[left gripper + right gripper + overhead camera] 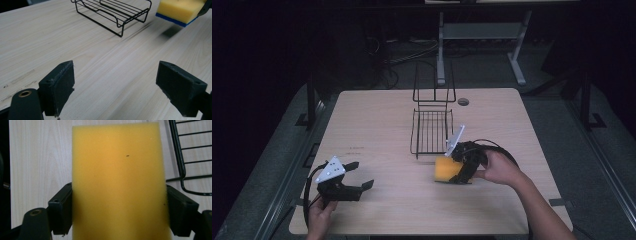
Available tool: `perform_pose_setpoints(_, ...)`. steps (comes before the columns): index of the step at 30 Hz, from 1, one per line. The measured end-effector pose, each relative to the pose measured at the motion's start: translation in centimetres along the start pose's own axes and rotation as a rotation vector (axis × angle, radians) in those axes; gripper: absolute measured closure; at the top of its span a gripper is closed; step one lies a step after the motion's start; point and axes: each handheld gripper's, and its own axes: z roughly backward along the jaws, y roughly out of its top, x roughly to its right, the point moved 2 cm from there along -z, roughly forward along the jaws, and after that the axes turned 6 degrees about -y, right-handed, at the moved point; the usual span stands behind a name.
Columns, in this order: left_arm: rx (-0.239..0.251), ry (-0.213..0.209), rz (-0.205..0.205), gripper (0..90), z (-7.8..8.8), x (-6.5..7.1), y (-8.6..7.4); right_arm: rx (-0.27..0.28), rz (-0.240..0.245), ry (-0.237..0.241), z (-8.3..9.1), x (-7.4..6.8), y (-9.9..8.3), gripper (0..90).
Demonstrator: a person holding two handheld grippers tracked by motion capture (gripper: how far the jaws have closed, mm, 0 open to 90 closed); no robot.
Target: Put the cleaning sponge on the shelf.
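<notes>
Left claw [115, 83] jaws wide apart over table [62, 40], wire rack [113, 12], sponge [180, 10] (seemingly lifted) beyond

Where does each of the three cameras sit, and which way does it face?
High view: above the person's side, looking forward and down on the table; both forearms, the left hand-held gripper and right hand-held gripper show.
Left gripper view: rides the left hand-held gripper, looking across the table between its open jaws.
Right gripper view: rides the right hand-held gripper, looking down along its jaws.
Shared: all three show the sponge and wire rack.
</notes>
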Motion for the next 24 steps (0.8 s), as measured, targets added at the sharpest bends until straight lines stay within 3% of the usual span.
perform_pose_setpoints(24, 0.015, 0.004, 0.008, 14.6, 0.3, -0.1, 0.0, -0.007, 0.011, 0.000, 0.5, 1.4, 1.9, 21.5)
